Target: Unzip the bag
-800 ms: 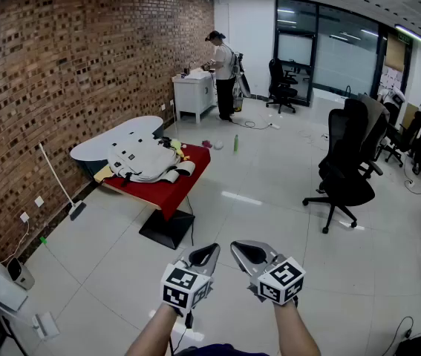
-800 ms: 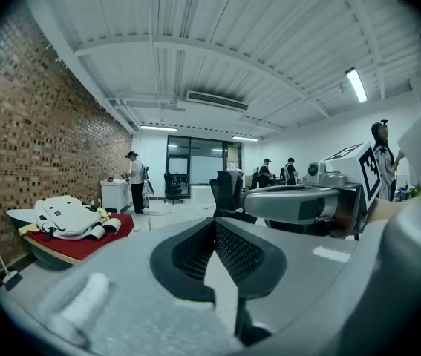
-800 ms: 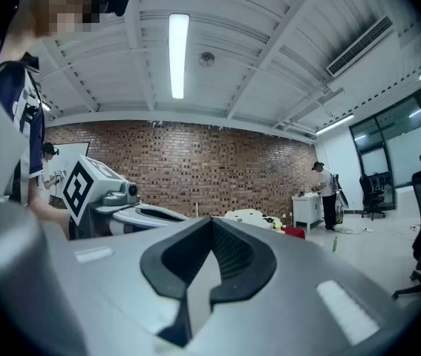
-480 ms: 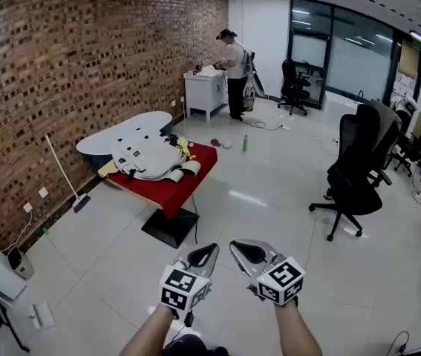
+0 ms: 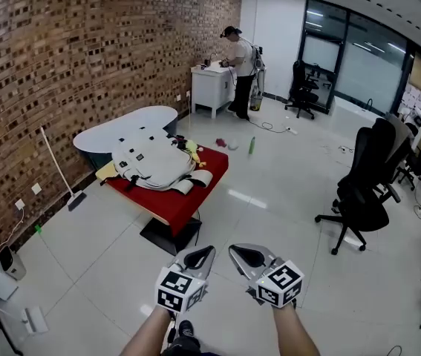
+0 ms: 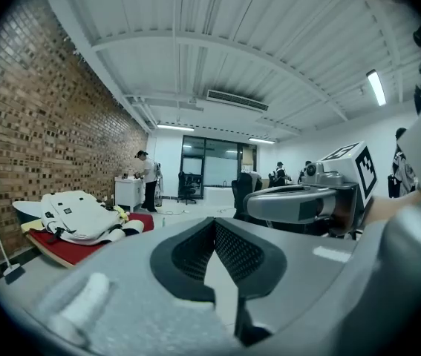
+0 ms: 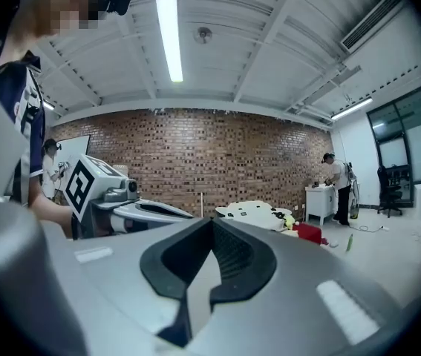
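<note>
A white bag [image 5: 153,162] lies on a red-covered table [image 5: 188,200] by the brick wall, some metres ahead of me. It also shows as the white bag [image 6: 76,213] at the left of the left gripper view and, small and far, as the white bag [image 7: 255,211] in the right gripper view. My left gripper [image 5: 203,256] and right gripper [image 5: 243,254] are held side by side low in the head view, far from the bag. Both are shut with nothing between the jaws.
A white oval tabletop [image 5: 125,127] stands behind the red table. A broom [image 5: 61,176] leans on the brick wall at left. A black office chair [image 5: 366,191] stands at right. A person [image 5: 241,61] works at a white cabinet [image 5: 211,90] at the back. A green bottle [image 5: 252,145] stands on the floor.
The view has advanced toward the red table and bag, which now sit larger and nearer the middle. Both grippers keep their place in the view, shut.
</note>
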Tool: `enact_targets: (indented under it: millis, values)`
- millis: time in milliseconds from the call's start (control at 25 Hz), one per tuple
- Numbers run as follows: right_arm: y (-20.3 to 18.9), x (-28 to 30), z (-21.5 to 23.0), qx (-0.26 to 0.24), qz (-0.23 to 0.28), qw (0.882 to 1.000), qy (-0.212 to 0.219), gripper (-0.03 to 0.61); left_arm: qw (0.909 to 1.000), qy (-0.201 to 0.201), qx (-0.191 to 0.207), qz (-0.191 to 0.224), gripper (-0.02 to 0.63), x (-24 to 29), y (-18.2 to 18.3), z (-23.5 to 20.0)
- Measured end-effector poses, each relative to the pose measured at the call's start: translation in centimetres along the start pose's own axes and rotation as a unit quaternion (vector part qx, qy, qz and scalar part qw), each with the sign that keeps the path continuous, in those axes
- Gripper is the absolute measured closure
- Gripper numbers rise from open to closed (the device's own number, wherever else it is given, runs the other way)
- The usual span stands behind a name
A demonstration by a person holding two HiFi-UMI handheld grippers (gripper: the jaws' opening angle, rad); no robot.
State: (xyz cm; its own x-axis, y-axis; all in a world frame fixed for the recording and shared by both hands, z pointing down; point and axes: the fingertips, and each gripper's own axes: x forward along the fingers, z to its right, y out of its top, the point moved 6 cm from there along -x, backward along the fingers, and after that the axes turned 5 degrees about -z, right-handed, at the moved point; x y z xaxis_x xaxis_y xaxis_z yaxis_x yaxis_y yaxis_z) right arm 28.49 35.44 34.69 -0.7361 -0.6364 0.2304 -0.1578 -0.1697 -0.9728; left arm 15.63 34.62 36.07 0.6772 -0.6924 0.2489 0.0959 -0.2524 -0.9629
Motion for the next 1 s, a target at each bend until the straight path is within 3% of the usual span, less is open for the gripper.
enact_targets:
  millis: [440,720,1000]
  values:
    - [2.7,14.5,5.7,0.005,-0.02,1.0,-0.009,0.574,0.9996,0.0,-0.027,-0.008,0.611,4.4,1.0,-16.2]
    - [2.9,22.1,9.6,0.007,-0.028,0.999,0.022,0.574,0.9987,0.021,-0.039,-0.025,0.611,7.5,0.4,-22.9]
    - [2.8,30.6,16.3,-0.002,-0.03,0.997,0.067,0.574,0.9947,0.074,-0.059,-0.039,0.611,12.5,-0.1,-30.1]
